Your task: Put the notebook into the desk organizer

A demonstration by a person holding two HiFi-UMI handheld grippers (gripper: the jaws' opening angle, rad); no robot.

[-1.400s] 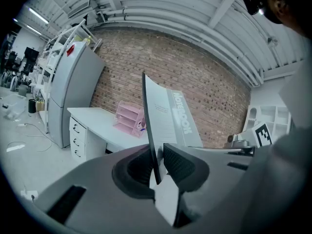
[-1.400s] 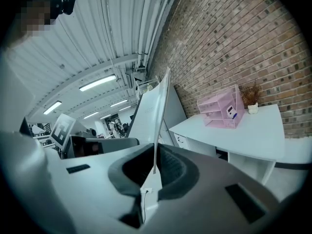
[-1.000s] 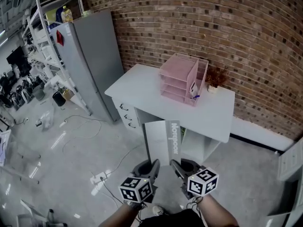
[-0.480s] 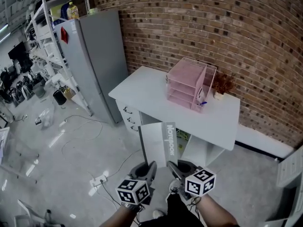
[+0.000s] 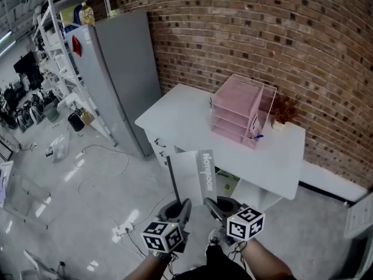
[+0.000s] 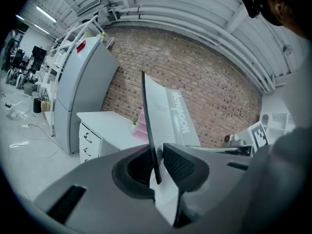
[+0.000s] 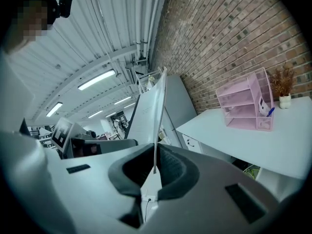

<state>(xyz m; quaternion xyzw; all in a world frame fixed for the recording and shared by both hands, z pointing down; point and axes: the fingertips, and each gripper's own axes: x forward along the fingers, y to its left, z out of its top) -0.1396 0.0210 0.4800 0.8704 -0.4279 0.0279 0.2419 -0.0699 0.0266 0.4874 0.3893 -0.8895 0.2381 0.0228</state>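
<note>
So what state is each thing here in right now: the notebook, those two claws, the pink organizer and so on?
notebook: upright, held by its bottom edge
left gripper: shut on the notebook
right gripper: shut on the notebook
pink desk organizer: standing on the white desk, trays look empty
desk drawers: closed
fridge: door closed

Upright notebook (image 6: 168, 118) tight between the jaws of the left tool (image 6: 158, 162), white desk (image 6: 105, 121) beyond.
</note>
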